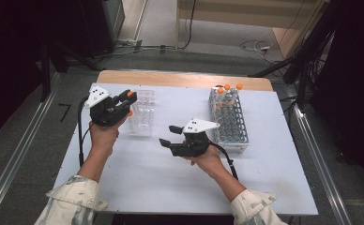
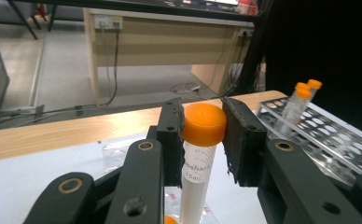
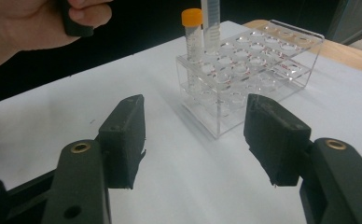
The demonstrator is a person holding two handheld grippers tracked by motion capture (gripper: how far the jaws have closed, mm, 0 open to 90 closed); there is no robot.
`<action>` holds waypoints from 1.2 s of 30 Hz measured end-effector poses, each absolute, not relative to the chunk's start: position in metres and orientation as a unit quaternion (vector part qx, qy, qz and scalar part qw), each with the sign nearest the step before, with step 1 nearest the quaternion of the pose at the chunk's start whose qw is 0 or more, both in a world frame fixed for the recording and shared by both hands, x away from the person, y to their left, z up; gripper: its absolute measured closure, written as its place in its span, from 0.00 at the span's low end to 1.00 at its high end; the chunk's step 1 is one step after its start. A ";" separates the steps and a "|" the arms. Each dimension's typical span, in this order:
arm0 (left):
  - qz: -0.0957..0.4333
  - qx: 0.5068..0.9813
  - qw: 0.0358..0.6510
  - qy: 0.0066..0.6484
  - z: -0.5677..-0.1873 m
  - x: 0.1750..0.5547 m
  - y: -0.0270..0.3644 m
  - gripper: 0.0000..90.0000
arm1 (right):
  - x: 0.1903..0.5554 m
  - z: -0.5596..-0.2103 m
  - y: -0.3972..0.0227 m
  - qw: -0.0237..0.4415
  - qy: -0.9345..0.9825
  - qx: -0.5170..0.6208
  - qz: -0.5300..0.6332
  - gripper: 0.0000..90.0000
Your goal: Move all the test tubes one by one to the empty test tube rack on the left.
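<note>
One tube (image 3: 191,35) is already seated in the clear rack (image 1: 140,112). A second tube (image 2: 200,144) is clamped in the left gripper (image 1: 126,101) above it. Three remain in the metal rack (image 1: 229,119). Right gripper (image 1: 168,135) jaws are apart, idle.

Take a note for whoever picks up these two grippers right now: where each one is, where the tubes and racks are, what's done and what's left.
Left gripper: shut on an orange-capped tube, held upright over the clear rack.
Right gripper: open, holding nothing, mid-table, facing the clear rack.
Clear rack: one capped tube already stands in it.
Metal rack at the right: three orange-capped tubes at its far end.
Left to do, probably: seat the held tube, then move the remaining three across.
</note>
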State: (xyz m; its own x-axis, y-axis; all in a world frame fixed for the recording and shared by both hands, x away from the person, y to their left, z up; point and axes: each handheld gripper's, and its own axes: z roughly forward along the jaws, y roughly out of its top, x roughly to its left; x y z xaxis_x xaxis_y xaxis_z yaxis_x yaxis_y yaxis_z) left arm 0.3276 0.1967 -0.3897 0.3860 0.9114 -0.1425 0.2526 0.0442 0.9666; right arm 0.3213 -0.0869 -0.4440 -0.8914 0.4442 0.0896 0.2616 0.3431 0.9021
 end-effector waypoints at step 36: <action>0.332 0.641 0.487 0.491 -0.430 0.340 0.195 0.77 | 0.321 -0.445 -0.094 0.088 0.812 0.224 0.532 0.42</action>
